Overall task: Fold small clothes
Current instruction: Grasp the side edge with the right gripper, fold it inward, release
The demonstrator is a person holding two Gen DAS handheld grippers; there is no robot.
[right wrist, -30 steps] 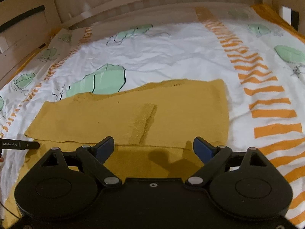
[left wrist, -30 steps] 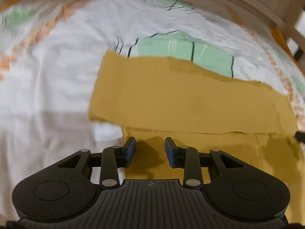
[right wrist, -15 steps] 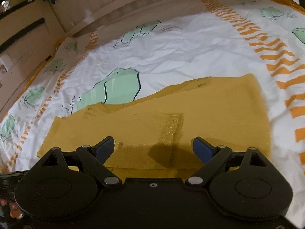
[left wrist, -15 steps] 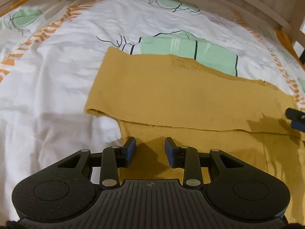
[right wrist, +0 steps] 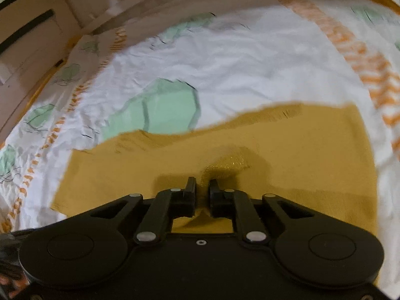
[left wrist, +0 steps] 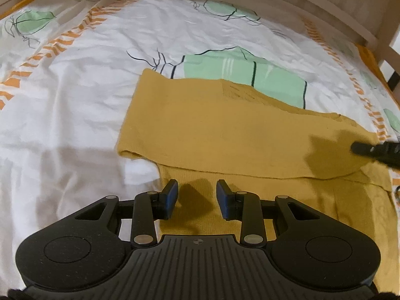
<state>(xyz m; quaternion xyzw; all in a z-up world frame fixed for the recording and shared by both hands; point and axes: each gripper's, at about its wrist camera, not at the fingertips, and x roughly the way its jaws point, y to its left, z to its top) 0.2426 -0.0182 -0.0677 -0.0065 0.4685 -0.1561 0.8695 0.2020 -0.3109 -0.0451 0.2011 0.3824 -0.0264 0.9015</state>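
Observation:
A mustard-yellow knit garment [left wrist: 225,135] lies partly folded on the bed, its sleeves laid across the body; it also shows in the right wrist view [right wrist: 287,150]. My left gripper [left wrist: 197,198] is open and empty, its blue-padded fingers just above the garment's near ribbed hem. My right gripper [right wrist: 202,191] has its fingers nearly closed with a narrow gap, low over the garment's near edge; I cannot tell whether cloth is pinched between them. The right gripper's tip also pokes into the left wrist view [left wrist: 375,151] at the right edge.
The bedsheet [left wrist: 75,100] is white with green leaf prints and orange stripes. A wooden bed frame [left wrist: 312,2] runs along the far side and a wooden side rail [right wrist: 32,40] stands at the left.
My right gripper's fingers went from wide open to nearly closed and dropped toward the garment's near edge. My left gripper stayed open over the hem; its view tilted slightly.

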